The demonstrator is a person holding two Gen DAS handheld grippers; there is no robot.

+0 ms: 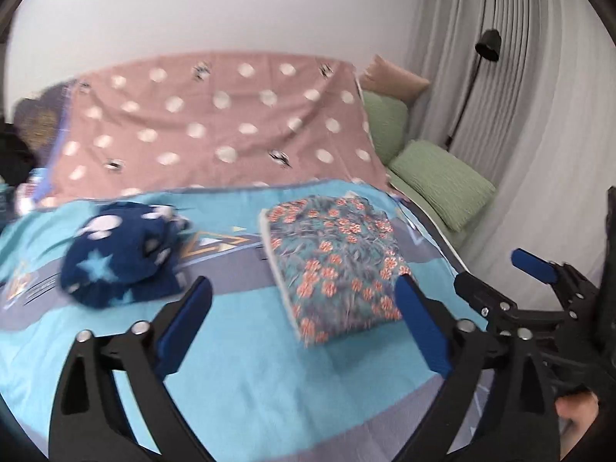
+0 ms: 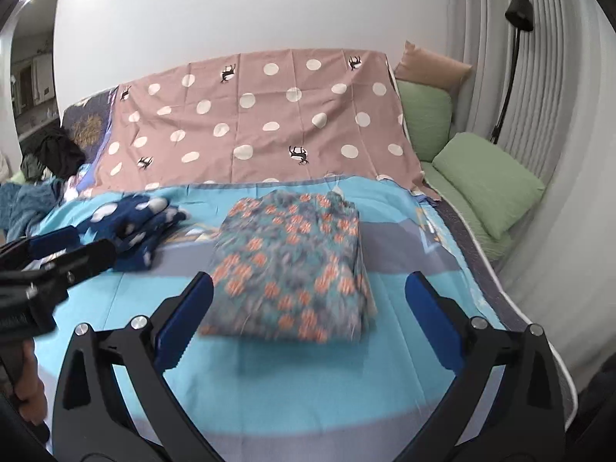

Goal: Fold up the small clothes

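We see a floral garment point(image 2: 290, 265) already folded into a neat rectangle on the blue bedspread point(image 2: 269, 385), while a navy star-print garment point(image 1: 119, 254) sits bunched and, we judge, still needs folding. Our right gripper point(image 2: 308, 319) hangs spread and empty just short of the floral garment. Our left gripper point(image 1: 304, 323) is likewise spread and empty, with the navy garment ahead to its left.
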